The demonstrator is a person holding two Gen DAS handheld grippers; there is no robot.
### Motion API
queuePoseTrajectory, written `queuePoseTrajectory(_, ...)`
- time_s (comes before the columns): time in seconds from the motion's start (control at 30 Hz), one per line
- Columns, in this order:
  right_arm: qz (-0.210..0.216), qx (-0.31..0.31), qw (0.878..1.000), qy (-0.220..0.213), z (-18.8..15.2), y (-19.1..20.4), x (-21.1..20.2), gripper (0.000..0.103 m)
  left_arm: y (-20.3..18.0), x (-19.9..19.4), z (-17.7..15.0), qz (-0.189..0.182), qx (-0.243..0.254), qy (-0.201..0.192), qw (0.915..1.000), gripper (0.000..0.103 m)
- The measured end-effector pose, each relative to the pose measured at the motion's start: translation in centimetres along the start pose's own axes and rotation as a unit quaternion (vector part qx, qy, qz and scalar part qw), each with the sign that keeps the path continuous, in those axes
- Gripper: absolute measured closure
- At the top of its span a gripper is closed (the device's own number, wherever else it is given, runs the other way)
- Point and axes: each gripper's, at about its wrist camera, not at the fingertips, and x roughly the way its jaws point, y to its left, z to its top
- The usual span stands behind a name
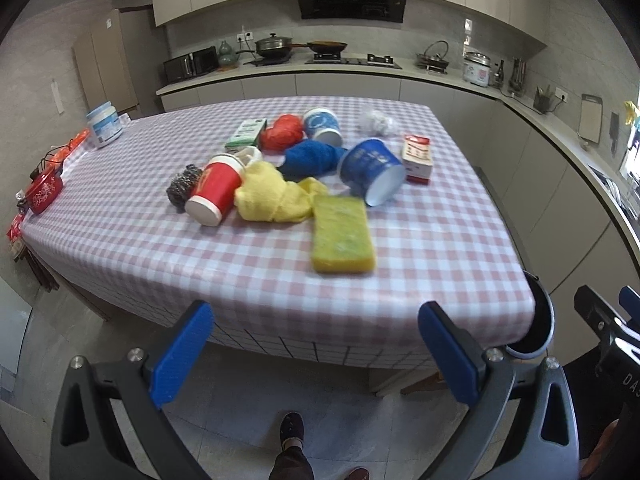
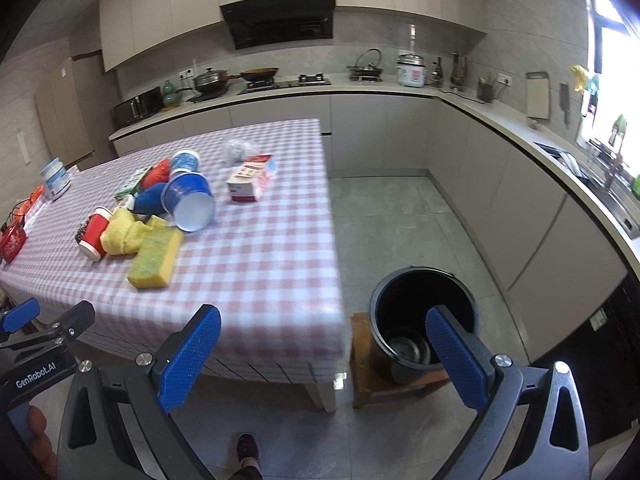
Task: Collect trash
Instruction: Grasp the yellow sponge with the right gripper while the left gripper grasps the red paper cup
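Over the near edge of the checked table (image 1: 120, 216), in the left wrist view, the left gripper (image 1: 316, 350) is hanging with its blue pads spread wide and nothing between them. The trash is lying in a heap mid-table: a yellow sponge (image 1: 343, 234) nearest, a yellow cloth (image 1: 276, 194) touching it, a tipped red cup (image 1: 214, 190) beside a steel scourer (image 1: 184, 182), a tipped blue cup (image 1: 372, 172), a blue cloth (image 1: 314, 158) and a red-and-white carton (image 1: 417, 158).

In the right wrist view, the right gripper (image 2: 322, 354) is hovering off the table's corner, jaws likewise released and empty. A black bucket (image 2: 424, 280) is sitting on a low wooden stool (image 2: 362, 356) just beside the table, partly behind the right-hand pad. The sponge (image 2: 154, 258) and blue cup (image 2: 188, 200) are resting well apart from the bucket.
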Motion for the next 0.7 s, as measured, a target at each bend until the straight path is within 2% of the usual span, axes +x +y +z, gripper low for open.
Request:
queuePoseTrajectory(0.27, 0.021, -0.015, 1.000, 0.010, 3.5, 6.6, 5.0, 0.000, 4.9, 4.3, 3.4, 0.016, -0.007, 0.009, 0.9998, 0.000)
queuePoseTrajectory(0.5, 0.032, -0.023, 0.999, 0.029, 4.8, 11.0, 8.6, 0.000, 8.2, 8.1, 5.6, 0.024, -0.012, 0.029, 0.9992, 0.000)
queuePoseTrajectory(0.7, 0.042, -0.028, 0.998, 0.042, 5.6, 14.6, 12.1, 0.000, 10.2, 10.3, 6.8, 0.029, -0.010, 0.029, 0.9991, 0.000)
